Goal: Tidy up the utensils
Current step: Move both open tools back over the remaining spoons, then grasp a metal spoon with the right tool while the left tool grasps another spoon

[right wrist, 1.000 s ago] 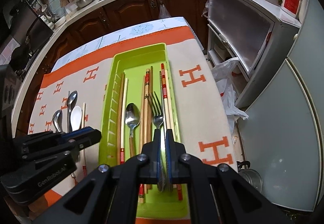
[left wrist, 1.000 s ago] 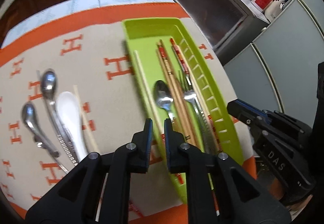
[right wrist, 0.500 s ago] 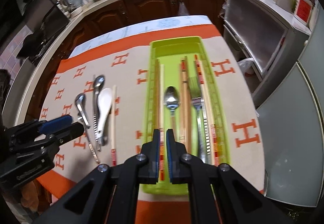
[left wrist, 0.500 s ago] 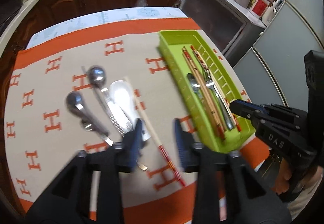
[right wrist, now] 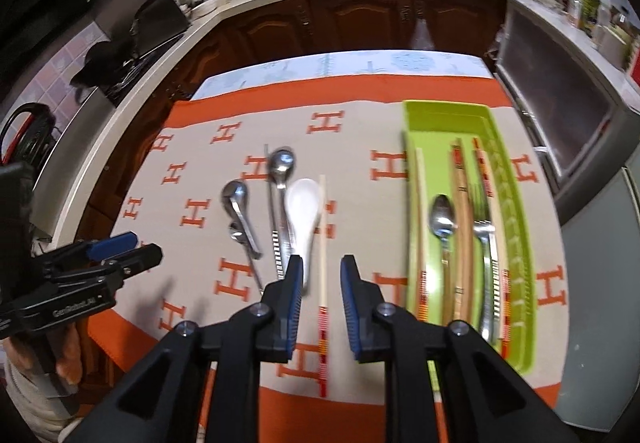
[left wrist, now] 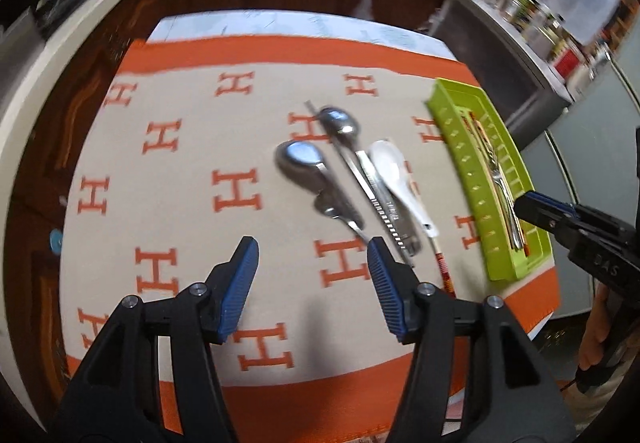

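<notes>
We hold both grippers apart: left gripper [left wrist: 312, 255] over bare cloth lower centre, right gripper [right wrist: 320, 275] straddling the chopstick [right wrist: 323, 275], which runs bottom to top.

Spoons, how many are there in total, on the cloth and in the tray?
4. Three lie on the cloth: a short metal spoon, a long metal spoon and a white spoon side by side. One metal spoon lies in the green tray.

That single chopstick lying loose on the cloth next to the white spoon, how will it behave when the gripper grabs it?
The pale chopstick with red-striped end looks thin, stiff and light. Lying flat on the cloth, it may roll or pivot if pinched off-centre. The right gripper is open astride it.
</notes>
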The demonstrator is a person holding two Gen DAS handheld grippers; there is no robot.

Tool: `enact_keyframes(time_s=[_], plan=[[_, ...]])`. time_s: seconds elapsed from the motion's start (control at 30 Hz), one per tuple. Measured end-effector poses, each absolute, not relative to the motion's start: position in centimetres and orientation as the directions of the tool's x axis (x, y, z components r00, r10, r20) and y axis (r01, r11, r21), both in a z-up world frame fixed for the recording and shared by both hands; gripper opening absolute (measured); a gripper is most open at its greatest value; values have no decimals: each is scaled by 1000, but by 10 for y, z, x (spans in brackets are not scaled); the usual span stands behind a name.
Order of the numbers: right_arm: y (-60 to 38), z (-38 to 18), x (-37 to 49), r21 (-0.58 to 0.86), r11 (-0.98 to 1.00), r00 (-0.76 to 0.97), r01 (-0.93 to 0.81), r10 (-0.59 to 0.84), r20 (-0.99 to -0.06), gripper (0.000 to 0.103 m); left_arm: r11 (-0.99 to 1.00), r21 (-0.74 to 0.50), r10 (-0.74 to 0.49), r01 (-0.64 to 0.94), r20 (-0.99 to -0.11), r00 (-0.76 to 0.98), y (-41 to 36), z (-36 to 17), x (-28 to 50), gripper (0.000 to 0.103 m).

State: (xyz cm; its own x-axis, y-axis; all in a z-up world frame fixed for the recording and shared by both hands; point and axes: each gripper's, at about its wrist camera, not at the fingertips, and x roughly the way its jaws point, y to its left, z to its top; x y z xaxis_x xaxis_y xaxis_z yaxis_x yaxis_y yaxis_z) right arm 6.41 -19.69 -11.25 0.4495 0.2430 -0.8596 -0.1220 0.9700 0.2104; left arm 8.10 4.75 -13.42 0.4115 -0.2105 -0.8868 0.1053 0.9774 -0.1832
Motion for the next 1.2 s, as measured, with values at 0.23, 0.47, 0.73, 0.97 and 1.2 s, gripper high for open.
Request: enact_keyframes(time_s=[0.23, 0.47, 0.73, 0.97, 1.2], plan=[[-174, -130, 93, 283, 947, 380, -150, 319, -868, 19, 958, -278, -283, 66, -891, 356, 64, -161, 103, 54], [-169, -161, 134, 376, 919, 307, -117, 394, -866, 19, 897, -440, -434, 49, -852, 292, 48, -187, 148, 54], [-164, -178, 175, 405, 907, 284, -113, 420, -862, 19, 874, -483, -454, -42, -845, 282, 37, -226, 202, 53], [-150, -197, 203, 402, 905, 242, -140, 425, -873, 19, 885, -464, -440, -17, -850, 288, 19, -245, 216, 39], [-139, -215, 214, 401, 903, 196, -154, 426, -883, 19, 894, -448, -422, -7, -847, 323, 10, -253, 220, 6]])
